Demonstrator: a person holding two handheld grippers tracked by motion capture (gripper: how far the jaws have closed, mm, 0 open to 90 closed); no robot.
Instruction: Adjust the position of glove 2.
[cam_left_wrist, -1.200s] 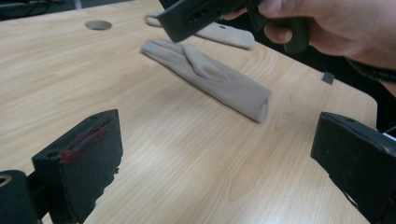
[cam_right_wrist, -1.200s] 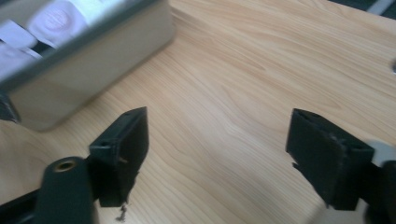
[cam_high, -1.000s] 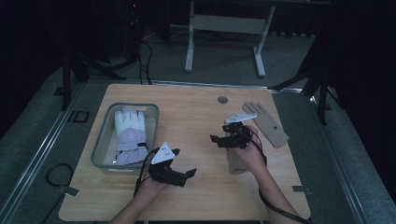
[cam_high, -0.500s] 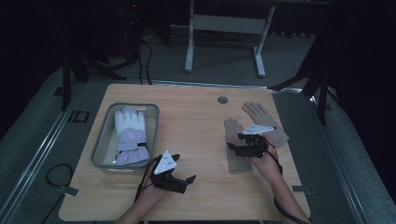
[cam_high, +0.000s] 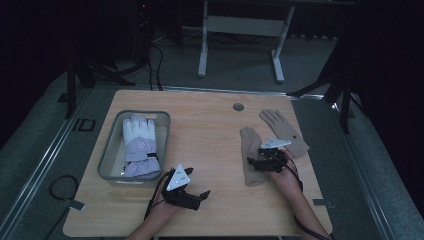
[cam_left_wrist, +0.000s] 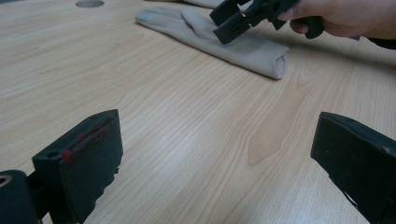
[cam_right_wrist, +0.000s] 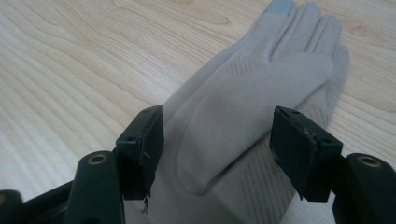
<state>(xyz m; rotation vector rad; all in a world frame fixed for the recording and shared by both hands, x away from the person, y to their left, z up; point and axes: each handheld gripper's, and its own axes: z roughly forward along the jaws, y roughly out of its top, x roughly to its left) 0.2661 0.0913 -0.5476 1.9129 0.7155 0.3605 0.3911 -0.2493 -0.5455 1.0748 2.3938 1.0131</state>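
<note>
So the right hand-held gripper (cam_high: 256, 164) is sitting low over the beige glove (cam_high: 249, 155) that lies flat on the counter (cam_high: 210, 135), right side. The jaws had been closing a bit but are still parted about as wide as the glove, one on each side of the palm, not pinching anything as far as I can see. In the right gripper view the glove (cam_right_wrist: 261, 107) runs straight away from the jaws: cuff nearest, fingertips pointing off toward the far edge, thumb folded over the palm. That long axis lines up with the gripper, so I'd guess it only has to drop and squeeze. The left hand-held gripper (cam_high: 200, 196) is wide open and empty, well apart from it at the near edge. A second beige glove (cam_high: 286, 131) lies just beside.
</note>
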